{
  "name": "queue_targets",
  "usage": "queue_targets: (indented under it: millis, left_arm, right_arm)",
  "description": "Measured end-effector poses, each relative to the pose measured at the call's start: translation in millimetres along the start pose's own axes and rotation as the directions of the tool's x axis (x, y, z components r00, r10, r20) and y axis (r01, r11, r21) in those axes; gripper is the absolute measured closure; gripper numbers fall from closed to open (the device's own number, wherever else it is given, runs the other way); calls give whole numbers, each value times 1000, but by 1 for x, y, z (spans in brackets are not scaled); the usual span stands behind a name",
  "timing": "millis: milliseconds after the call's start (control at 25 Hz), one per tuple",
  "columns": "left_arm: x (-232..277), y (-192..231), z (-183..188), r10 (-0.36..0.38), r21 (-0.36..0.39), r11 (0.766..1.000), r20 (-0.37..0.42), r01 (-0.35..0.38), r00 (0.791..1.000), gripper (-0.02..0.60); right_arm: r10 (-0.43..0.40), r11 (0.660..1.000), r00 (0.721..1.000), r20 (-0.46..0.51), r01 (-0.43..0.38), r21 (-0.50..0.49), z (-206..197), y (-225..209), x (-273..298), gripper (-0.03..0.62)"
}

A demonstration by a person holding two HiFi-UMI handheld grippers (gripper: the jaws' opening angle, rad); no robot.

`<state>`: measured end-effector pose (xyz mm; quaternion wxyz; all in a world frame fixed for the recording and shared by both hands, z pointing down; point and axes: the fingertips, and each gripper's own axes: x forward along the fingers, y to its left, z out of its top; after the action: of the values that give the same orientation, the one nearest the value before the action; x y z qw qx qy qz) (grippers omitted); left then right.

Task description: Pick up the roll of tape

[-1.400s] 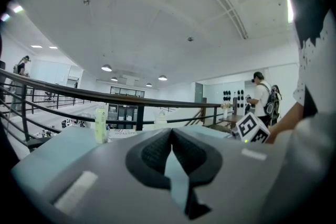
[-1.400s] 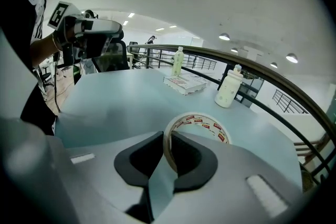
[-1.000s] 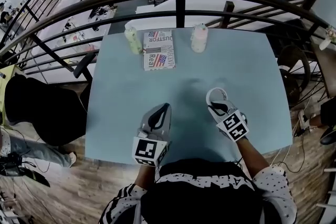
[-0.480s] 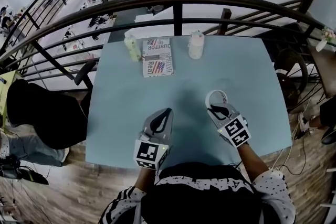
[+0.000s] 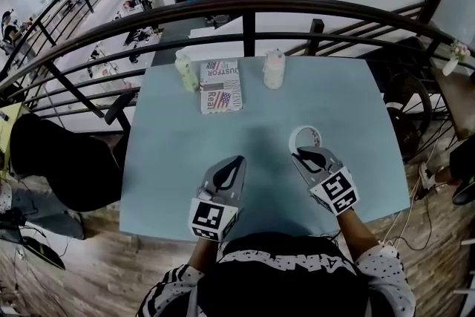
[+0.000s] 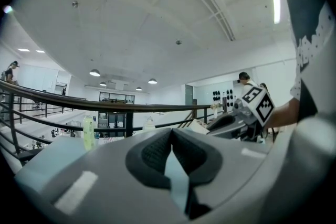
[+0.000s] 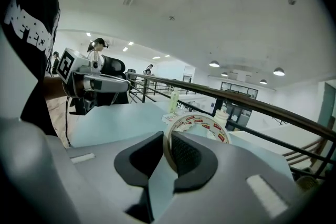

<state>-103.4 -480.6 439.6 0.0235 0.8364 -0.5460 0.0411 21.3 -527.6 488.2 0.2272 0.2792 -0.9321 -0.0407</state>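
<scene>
pinching the wall of the roll of tape (image 7: 202,126), which stands on edge just ahead of its tips over the right of the bench (image 5: 167,152), the right claw (image 7: 169,150) holds it; left claw (image 6: 171,148) pressed together, empty.

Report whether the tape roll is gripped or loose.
Gripped. In the right gripper view, the right gripper has its jaws closed on the wall of the tape roll, which stands between its pads.
</scene>
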Motion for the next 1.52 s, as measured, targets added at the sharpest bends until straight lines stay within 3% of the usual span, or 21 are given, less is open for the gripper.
queue_targets:
  millis: [600,1520]
  left_arm:
    - [-5,3,4,-22,10,1000,6,22,1000,581]
    - [-14,17,-2,17,14,1000,-9,-17,1000,581]
  right_arm:
    - [7,1000,994,107,-6,-16,46,12,-15,540]
    - [64,998,990,126,-62,-19,61,21,-3,540]
